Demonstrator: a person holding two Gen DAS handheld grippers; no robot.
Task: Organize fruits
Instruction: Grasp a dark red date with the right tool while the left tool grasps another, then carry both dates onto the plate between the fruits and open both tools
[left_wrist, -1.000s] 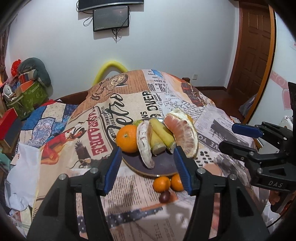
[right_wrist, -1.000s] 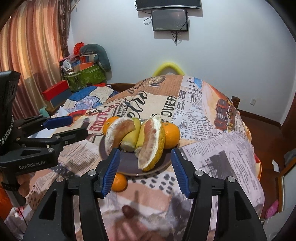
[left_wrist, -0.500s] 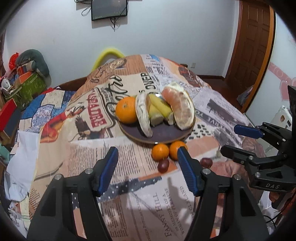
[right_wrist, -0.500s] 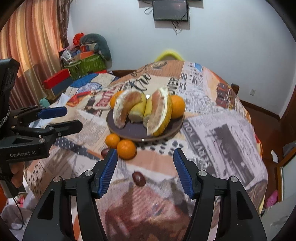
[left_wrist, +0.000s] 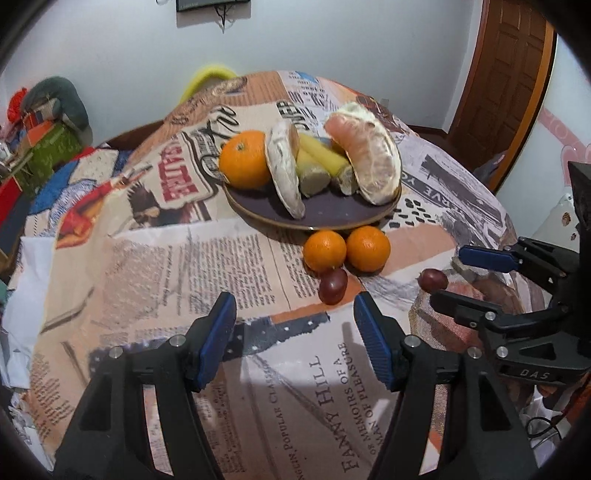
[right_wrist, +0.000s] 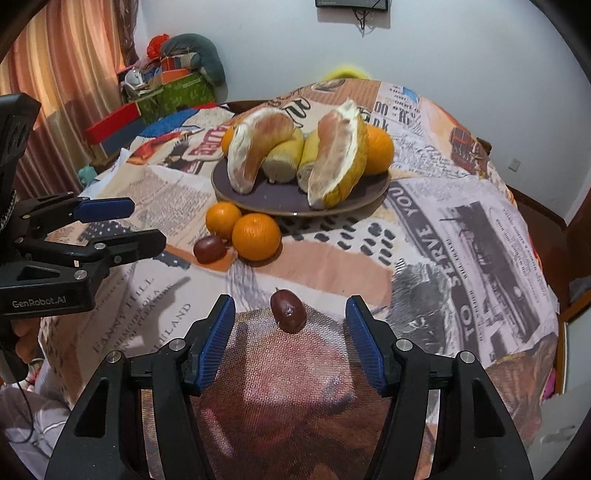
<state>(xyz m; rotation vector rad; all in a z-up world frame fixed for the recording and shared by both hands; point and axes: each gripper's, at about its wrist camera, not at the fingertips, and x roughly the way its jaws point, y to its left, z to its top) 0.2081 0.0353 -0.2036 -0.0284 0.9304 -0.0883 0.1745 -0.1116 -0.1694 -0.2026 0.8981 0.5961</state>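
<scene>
Lower now than a second ago, both grippers, with the plate (left_wrist: 317, 216) slid up and away in each view and more of the newsprint-covered worktop (left_wrist: 155, 266) under the fingers. Farthest left on that dark plate, one large orange (left_wrist: 245, 158); next to it a pale peeled pomelo wedge (left_wrist: 284, 173), then yellow rind pieces (left_wrist: 319, 166), then a second, pinker pomelo wedge (left_wrist: 369, 158) leaning at the plate's right edge. Just in front of the plate, on the cloth, two small oranges (left_wrist: 325, 250) (left_wrist: 368, 248) touching side by side, and a dark red grape-like fruit (left_wrist: 333, 286) touching the left one from the near side. Well to the right of these, a second dark fruit (right_wrist: 288, 311) lying alone on the cloth.

Left gripper (left_wrist: 294, 334) angled down over bare cloth, short of the first dark fruit, fingers spread, having just opened a little further, empty between them. Right gripper (right_wrist: 290, 334) also angled down, fingers parted with a slight recent closing, the lone dark fruit just beyond the fingertips and centred in the gap, pads clear of it on both sides.
</scene>
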